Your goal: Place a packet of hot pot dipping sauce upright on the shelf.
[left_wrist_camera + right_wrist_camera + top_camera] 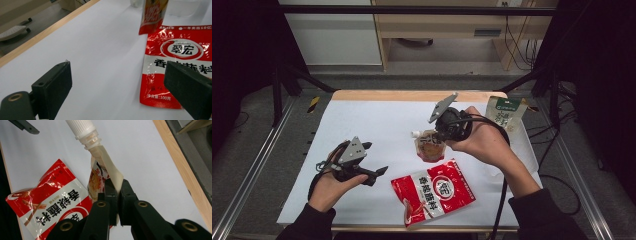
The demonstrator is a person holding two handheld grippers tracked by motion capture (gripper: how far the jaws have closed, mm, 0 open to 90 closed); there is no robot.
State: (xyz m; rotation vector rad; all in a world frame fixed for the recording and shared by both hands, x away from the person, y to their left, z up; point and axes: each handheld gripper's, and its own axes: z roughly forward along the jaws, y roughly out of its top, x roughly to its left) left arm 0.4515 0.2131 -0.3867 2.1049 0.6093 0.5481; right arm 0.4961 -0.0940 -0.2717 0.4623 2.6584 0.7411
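Note:
My right gripper (438, 136) is shut on the edge of a small spout pouch (429, 148) with a white screw cap and holds it just above the white table near its centre. In the right gripper view the jaws (117, 185) pinch the pouch's (106, 163) pale side seam, cap pointing away. A red seasoning bag (433, 192) lies flat near the front edge, just under and beside the pouch. My left gripper (376, 157) hovers left of the red bag, wide open with nothing between its jaws. In the left gripper view (117, 68) the red bag (175, 50) lies ahead to the right.
A green-and-white pouch (505, 112) stands at the table's back right corner. The white sheet (377, 117) covers the table, with a wooden strip (412, 95) along the far edge. Black frame posts stand at both back corners. A cable trails from the right gripper.

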